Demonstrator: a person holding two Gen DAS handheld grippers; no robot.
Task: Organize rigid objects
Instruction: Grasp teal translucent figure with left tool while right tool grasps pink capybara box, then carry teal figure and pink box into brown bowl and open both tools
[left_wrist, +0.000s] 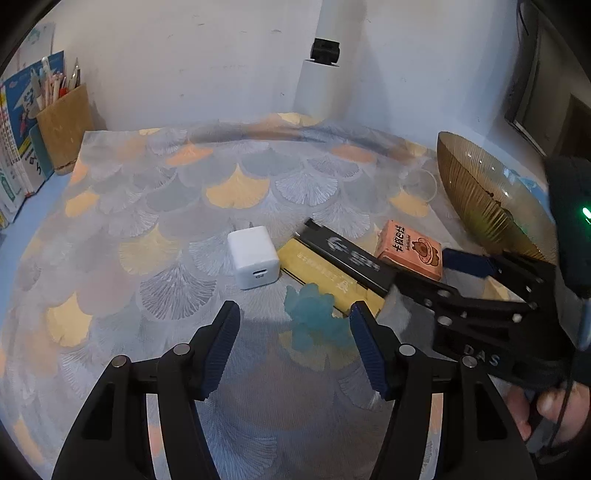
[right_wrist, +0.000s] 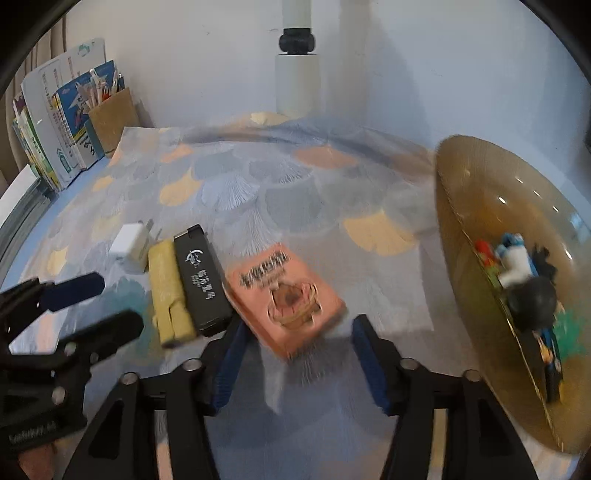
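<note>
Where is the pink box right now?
In the right wrist view, the pink box lies on the tablecloth, right of the black box, left of the glass bowl.

Both tools look alike: the left gripper (left_wrist: 294, 325) and right gripper (right_wrist: 299, 343) have black angular arms, round silver bolts at the joints, and ribbed blue pads (left_wrist: 365, 347) inside each finger. The right one carries pale lettering and a green light behind its arms.

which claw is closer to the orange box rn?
Right. The right claw is open with the near corner of the orange box just ahead between its fingers, not gripped. The left claw hangs over the blue-green toy, off to the box's left.
</note>
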